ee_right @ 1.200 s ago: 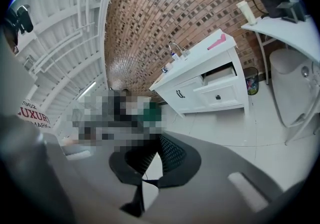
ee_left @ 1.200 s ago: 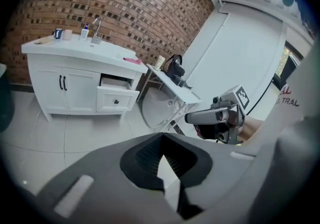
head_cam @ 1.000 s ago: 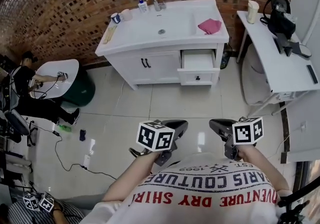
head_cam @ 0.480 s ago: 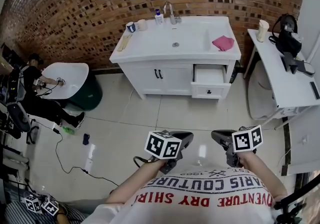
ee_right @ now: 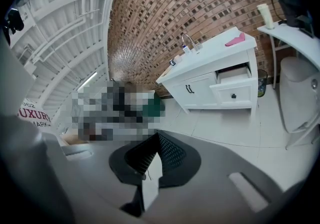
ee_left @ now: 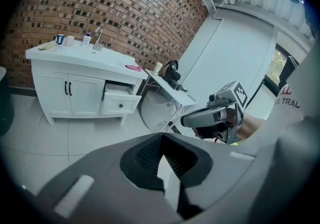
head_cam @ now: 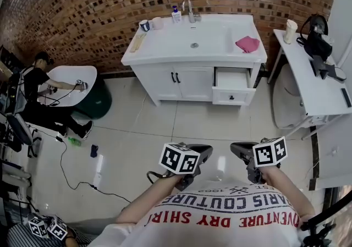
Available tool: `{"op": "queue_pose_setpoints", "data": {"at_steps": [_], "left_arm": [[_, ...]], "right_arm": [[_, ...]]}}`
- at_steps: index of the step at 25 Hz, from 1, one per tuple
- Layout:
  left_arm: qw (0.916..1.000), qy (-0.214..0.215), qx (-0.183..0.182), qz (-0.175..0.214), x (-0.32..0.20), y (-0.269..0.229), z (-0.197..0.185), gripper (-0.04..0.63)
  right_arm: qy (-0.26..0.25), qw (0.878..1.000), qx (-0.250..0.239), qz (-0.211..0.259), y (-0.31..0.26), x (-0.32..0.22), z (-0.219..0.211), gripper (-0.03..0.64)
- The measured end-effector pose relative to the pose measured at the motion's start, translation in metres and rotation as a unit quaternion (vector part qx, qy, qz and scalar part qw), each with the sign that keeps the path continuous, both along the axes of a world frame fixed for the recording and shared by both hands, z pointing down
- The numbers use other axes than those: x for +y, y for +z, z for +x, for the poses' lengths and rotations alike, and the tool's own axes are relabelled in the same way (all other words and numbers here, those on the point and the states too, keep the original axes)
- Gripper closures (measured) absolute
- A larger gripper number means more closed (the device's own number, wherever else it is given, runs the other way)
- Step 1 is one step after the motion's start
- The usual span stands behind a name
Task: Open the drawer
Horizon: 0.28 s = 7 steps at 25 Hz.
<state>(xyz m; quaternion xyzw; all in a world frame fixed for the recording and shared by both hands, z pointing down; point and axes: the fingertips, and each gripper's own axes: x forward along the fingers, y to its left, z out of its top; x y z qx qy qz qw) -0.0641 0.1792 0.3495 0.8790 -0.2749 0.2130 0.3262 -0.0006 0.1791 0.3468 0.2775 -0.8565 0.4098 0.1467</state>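
Left gripper [ee_left: 161,160]: the jaws are seen pressed together, with nothing held between them.
Right gripper [ee_right: 152,165]: the jaws are likewise closed on each other and empty.
Drawer [head_cam: 233,86]: it is seen pulled partly out of the vanity [head_cam: 181,78], far ahead of both pairs of fingers and untouched.
Cloth [head_cam: 247,44]: pink, it is laid on the top above the drawer, well beyond the fingers.

Drawer [head_cam: 233,95] contents too small
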Motion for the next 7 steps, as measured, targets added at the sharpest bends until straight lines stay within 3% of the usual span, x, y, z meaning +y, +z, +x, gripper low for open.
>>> {"op": "queue_pose_setpoints", "data": {"at_steps": [7], "left_arm": [[1.0, 0.002, 0.007, -0.002, 0.003, 0.006, -0.008, 0.598]], "right_arm": [[0.002, 1.0, 0.009, -0.003, 0.01, 0.005, -0.009, 0.611]]}}
